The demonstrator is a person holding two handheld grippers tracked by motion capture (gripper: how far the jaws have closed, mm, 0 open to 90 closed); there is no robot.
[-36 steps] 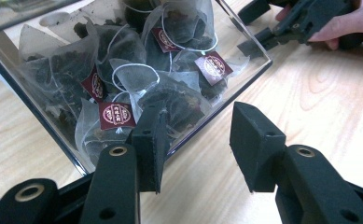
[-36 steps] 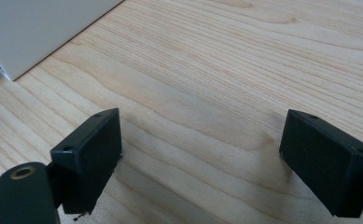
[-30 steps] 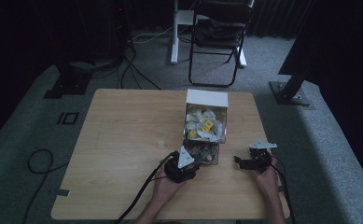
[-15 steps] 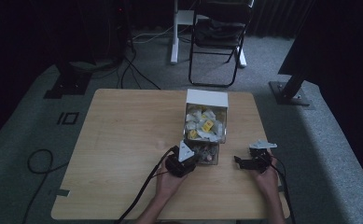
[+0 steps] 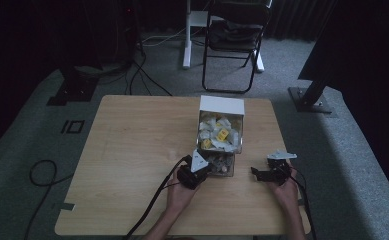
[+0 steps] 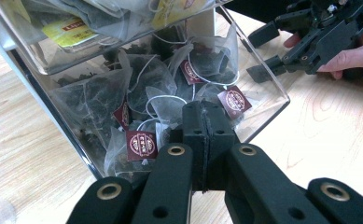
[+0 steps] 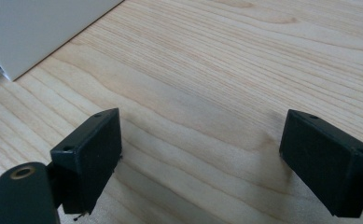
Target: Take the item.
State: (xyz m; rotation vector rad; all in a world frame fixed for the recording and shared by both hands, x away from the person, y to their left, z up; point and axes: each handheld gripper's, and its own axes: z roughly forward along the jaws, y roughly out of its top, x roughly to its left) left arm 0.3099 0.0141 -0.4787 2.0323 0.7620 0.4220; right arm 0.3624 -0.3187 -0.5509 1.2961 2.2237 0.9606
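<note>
A clear plastic dispenser (image 5: 221,145) stands on the pale wooden table (image 5: 132,150), right of its middle, with a white lid panel at its far end. It holds two layers of tea bags. The upper tray carries pale packets with yellow tags (image 5: 223,134). The lower bay, open toward the person, is packed with pyramid mesh tea bags (image 6: 146,88) full of dark leaf, each trailing a white string to a small maroon tag (image 6: 139,143).

The left gripper (image 5: 207,169) sits at the mouth of that lower bay. Its jaws have just been closing, and in the left gripper view the two fingers (image 6: 194,135) now meet face to face, clenched. Their tips lie against the heap of mesh bags, but whether a string or a fold of mesh is caught between them cannot be told.

The right gripper (image 5: 256,174) rests on the table near the dispenser's right side, well apart from the bags. Its fingers (image 7: 88,158) stand wide apart, released, with bare wood grain between them.

The high view gives the whole layout: both forearms, the dispenser and a folding chair (image 5: 234,40) beyond the table. The left gripper view alone gives the tag print and the mesh, with the right gripper off to one side. The right gripper view adds a white corner of the dispenser (image 7: 34,32).
</note>
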